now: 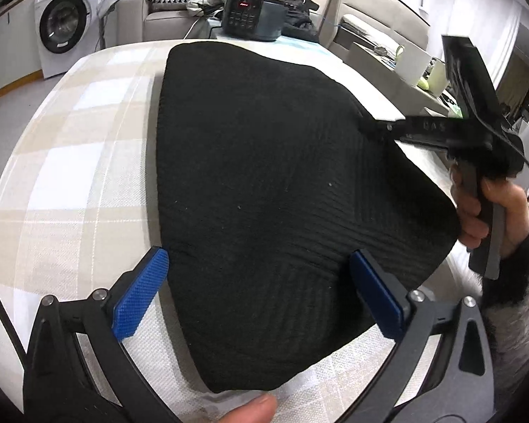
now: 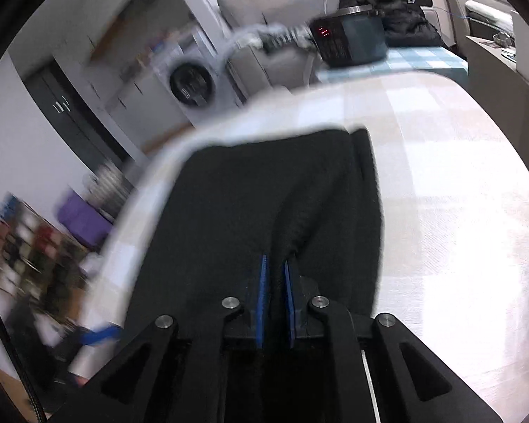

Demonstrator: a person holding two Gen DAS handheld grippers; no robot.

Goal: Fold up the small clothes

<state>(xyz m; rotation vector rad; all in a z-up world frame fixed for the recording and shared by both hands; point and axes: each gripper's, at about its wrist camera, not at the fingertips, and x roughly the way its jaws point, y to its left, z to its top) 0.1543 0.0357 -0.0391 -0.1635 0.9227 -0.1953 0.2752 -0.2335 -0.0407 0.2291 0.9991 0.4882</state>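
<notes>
Left wrist view: sitting behind the left gripper (image 1: pixel 254 271), looking steeply down, close over the black garment (image 1: pixel 271 176) on the checked table (image 1: pixel 88 141).
Right wrist view: looking down along the right gripper (image 2: pixel 274 268), very near the cloth, blurred.
Shared: both are taking in the garment, the black appliance (image 1: pixel 254 16) and the washing machine (image 1: pixel 65 24).
</notes>
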